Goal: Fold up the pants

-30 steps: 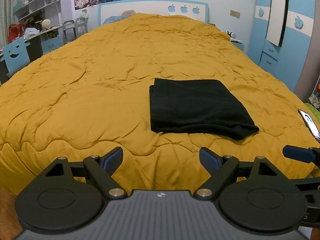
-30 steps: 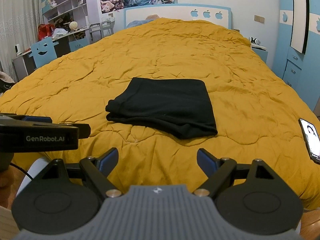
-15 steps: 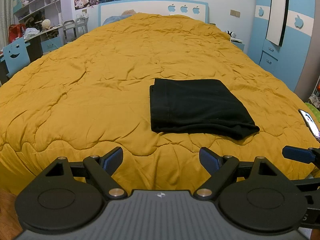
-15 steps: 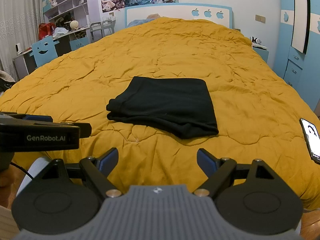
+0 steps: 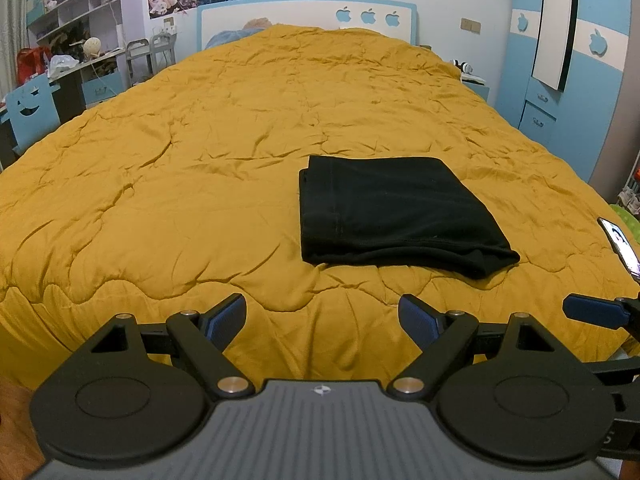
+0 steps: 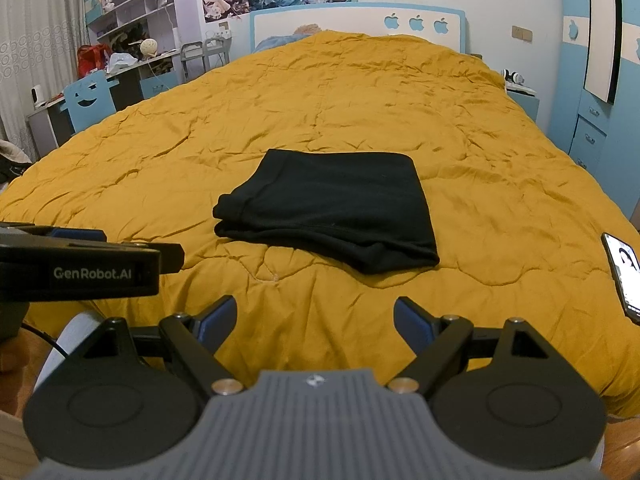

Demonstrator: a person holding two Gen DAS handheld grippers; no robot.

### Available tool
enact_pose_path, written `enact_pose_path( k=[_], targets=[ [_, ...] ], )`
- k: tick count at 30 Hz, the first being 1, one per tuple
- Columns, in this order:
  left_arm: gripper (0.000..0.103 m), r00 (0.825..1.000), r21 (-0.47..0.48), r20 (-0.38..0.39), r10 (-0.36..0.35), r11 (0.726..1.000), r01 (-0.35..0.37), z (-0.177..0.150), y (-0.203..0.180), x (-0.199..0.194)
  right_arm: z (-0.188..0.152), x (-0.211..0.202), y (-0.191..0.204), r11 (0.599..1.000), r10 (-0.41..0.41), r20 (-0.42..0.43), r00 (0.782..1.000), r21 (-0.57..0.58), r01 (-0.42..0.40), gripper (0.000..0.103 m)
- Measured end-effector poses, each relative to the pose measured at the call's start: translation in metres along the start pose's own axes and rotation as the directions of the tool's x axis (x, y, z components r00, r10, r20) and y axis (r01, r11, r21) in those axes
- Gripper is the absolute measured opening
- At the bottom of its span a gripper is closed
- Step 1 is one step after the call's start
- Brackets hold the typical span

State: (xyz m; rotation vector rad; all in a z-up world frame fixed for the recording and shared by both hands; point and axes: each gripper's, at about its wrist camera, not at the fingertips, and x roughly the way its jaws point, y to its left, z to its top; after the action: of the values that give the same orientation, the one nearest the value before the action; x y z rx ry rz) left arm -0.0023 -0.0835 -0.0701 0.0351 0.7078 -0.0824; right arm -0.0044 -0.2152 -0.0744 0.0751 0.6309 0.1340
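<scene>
Tools (image 5: 322,316) (image 6: 314,316) spread, level, short of pants (image 6: 332,208)

Matt black cloth pants (image 5: 394,210) lie on a wrinkled, quilted mustard bedspread (image 5: 200,168), beside a glossy phone (image 6: 622,272)

Even indoor light fills the room I look into, fairly bright and with no hard shadows. The mustard quilt (image 5: 240,152) shows only shallow shading along its creases. The folded black pants (image 5: 392,212) read as a near-featureless dark patch, with seams barely visible. The phone screen (image 6: 624,272) glows at the right edge. Both fisheye views bend the wardrobe (image 5: 560,60) and shelves (image 6: 128,4) strongly at the margins, with dark corners. Focus is sharp throughout.
</scene>
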Motion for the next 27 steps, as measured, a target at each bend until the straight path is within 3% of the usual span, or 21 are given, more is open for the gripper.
enact_pose_path(
  k=[27],
  targets=[
    [0.1,1.0,0.02,0.014,-0.002,1.0,0.002,-0.0004,0.0009,-0.0009,-0.0022,0.0001,0.0009,1.0,0.0,-0.007,1.0,0.004,0.0,0.082]
  ],
)
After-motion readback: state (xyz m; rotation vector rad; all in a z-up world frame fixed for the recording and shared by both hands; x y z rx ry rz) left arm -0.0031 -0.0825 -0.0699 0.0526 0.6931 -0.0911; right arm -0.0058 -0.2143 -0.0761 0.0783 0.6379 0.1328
